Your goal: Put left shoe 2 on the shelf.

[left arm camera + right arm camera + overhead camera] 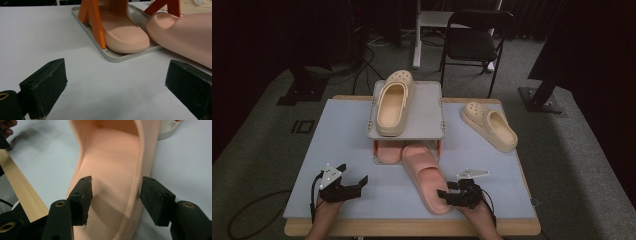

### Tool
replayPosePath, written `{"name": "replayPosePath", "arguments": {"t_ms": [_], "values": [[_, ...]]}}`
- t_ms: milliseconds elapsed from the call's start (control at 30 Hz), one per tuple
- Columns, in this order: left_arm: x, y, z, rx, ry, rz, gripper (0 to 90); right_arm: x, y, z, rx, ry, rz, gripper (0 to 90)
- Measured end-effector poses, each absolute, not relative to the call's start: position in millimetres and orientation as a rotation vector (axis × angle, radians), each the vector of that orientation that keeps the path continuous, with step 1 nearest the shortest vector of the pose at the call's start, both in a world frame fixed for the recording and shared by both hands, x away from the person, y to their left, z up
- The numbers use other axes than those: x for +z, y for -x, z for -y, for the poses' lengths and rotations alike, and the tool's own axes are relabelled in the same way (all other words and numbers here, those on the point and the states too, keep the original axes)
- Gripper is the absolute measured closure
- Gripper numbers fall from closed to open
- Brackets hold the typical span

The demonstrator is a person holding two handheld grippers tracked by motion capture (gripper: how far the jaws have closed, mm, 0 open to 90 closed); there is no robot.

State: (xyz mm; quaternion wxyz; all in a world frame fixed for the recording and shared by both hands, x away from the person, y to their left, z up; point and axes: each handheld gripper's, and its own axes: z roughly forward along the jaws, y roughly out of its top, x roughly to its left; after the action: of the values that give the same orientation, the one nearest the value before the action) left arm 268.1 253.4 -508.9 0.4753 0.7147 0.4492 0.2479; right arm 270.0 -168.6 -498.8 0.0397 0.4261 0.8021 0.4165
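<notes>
Judging by the rack [432, 131], we had one pink slide [388, 151] shelved; our right hand-held gripper [445, 195] straddled the second [424, 180] (jaws half-open, unclamped), left hand-held gripper [362, 182] wide and empty.

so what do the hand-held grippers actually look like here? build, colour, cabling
Both are black. The left hand-held gripper and the right hand-held gripper each carry a pale grey three-cornered plate on top and trail a black cable. Their jaws end in blocky black pads with scuffed, pale-flecked edges, and brass-coloured inserts sit in the bodies. No sleeves in view.
</notes>
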Motion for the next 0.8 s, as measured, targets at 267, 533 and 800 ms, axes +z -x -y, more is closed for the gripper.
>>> {"name": "replayPosePath", "arguments": {"t_ms": [267,533,800], "values": [[-508.9,-267.8,-253.4,0.604,-1.748,-1.097,3.6,-498.7,-269.1,151.6,1.311,-1.254,-2.510,42.1],[-509.1,-268.0,-253.2,0.608,-1.754,-1.096,3.6,-491.0,-280.1,146.0,1.316,-1.230,-2.452,42.5],[-509.6,-268.2,-253.8,0.607,-1.755,-1.098,3.5,-493.1,-307.1,128.1,1.235,-1.257,-2.351,49.2]]}}
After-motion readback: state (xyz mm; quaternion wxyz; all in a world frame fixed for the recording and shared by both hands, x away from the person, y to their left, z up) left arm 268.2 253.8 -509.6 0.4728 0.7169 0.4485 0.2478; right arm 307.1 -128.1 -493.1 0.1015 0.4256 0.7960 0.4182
